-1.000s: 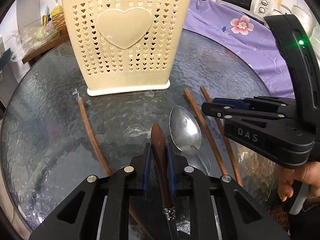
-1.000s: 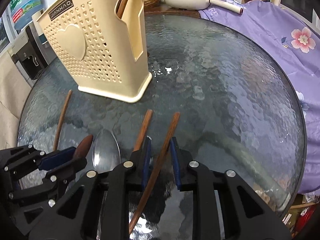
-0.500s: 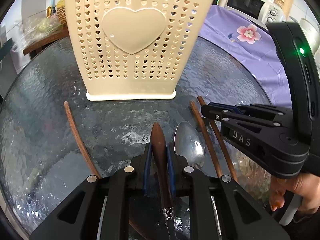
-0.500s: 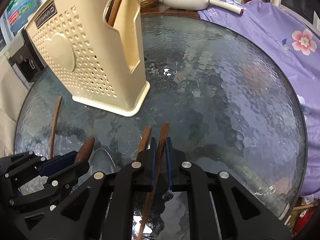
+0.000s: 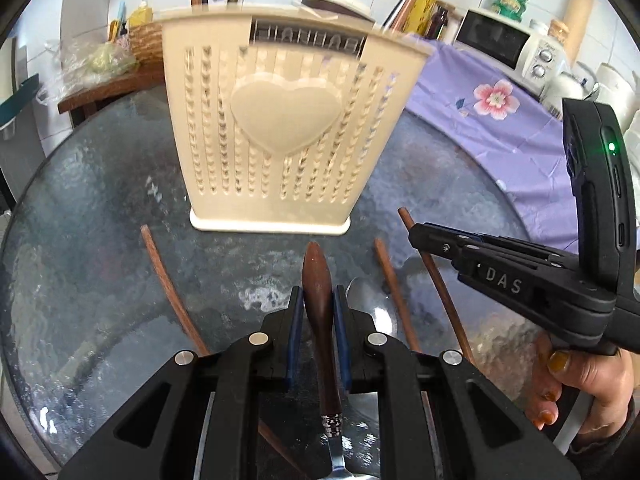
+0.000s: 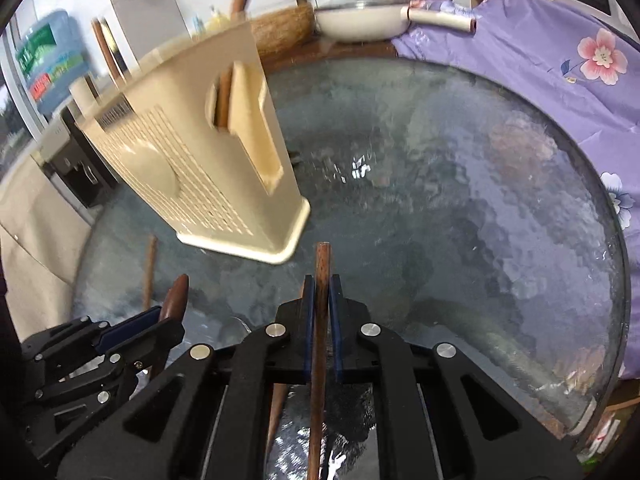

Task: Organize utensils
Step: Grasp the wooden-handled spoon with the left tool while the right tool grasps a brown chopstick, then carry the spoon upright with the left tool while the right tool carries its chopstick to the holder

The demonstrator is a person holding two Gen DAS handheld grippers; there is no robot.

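two handheld tongs over a round glass tabletop [image 5: 100,200]; the left tongs [image 5: 316,312] are clamped on a dark wooden utensil handle [image 5: 316,280], the right tongs [image 6: 319,300] have just closed on one wooden chopstick [image 6: 322,264]; a cream utensil holder [image 5: 288,128] stands at twelve o'clock with a few sticks already inside; left lying are a metal spoon [image 5: 374,312] and loose chopsticks [image 5: 168,288] at ten and two o'clock; open glass lies toward three o'clock, its rim meeting purple cloth [image 6: 540,60].
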